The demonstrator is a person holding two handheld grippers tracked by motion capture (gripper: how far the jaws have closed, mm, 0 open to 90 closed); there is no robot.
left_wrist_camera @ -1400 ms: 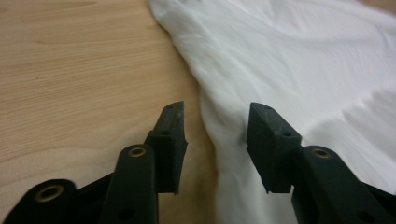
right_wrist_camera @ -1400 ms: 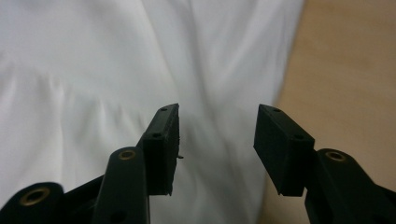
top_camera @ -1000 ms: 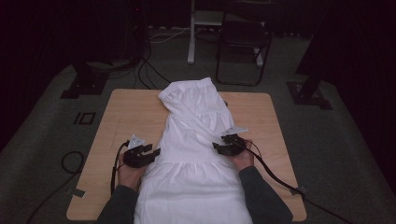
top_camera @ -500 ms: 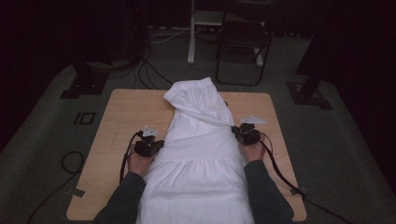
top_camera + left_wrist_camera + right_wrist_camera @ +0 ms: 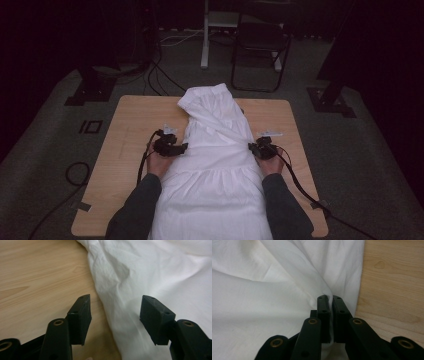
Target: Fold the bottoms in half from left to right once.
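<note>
A white garment (image 5: 215, 170) lies lengthwise down the middle of the wooden table (image 5: 130, 120), its top end bunched and folded at the far side. My left gripper (image 5: 182, 148) is at the garment's left edge. In the left gripper view its jaws (image 5: 116, 303) stand open and have just been opening; the cloth edge (image 5: 155, 272) lies between them, untouched by the pads. My right gripper (image 5: 252, 148) is at the garment's right edge. In the right gripper view it (image 5: 328, 298) is shut on a pinched fold of the white cloth (image 5: 262, 290).
Bare wood (image 5: 37, 277) lies left of the garment and a strip of it (image 5: 392, 277) to the right. Behind the table are a dark chair (image 5: 260, 45) and a white stand (image 5: 206, 35). Cables (image 5: 155, 75) run over the grey floor.
Both hands have moved away from the person along the garment's sides. The left gripper has shifted toward the cloth edge, and the right gripper has moved outward to the right edge.
</note>
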